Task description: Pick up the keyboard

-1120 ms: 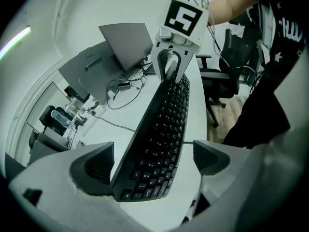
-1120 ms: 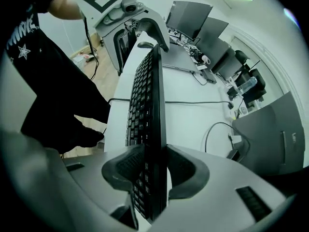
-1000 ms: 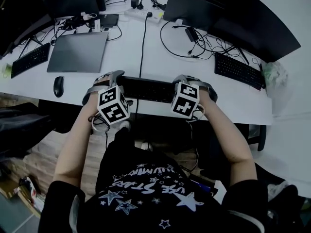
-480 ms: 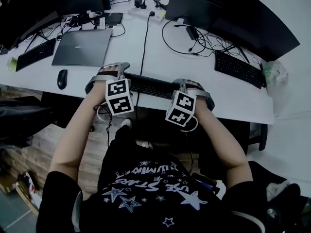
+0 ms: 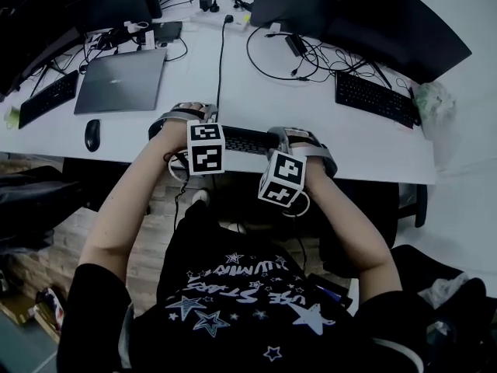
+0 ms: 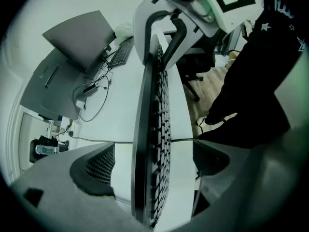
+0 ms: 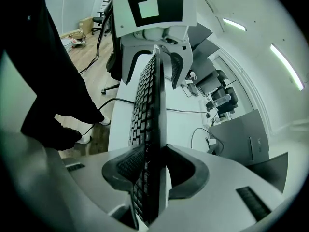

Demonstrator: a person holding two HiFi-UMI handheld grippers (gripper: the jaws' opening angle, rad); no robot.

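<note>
Fingers (image 7: 123, 166) on the right gripper (image 7: 153, 167) pinch the keyboard (image 7: 147, 95) at the worktop's (image 5: 365, 142) 6 o'clock edge. The left gripper's (image 6: 147, 166) fingers (image 6: 94, 168) sit spread around it, not touching.

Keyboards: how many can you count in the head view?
3: the left keyboard, the right keyboard, and the front keyboard between the left gripper and right gripper. Others may be hidden.

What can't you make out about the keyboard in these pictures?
Head view: both ends of the keyboard, hidden under the left gripper and right gripper.
Head view: key lettering, too small and dark.
Any view: whether it is off the table.
</note>
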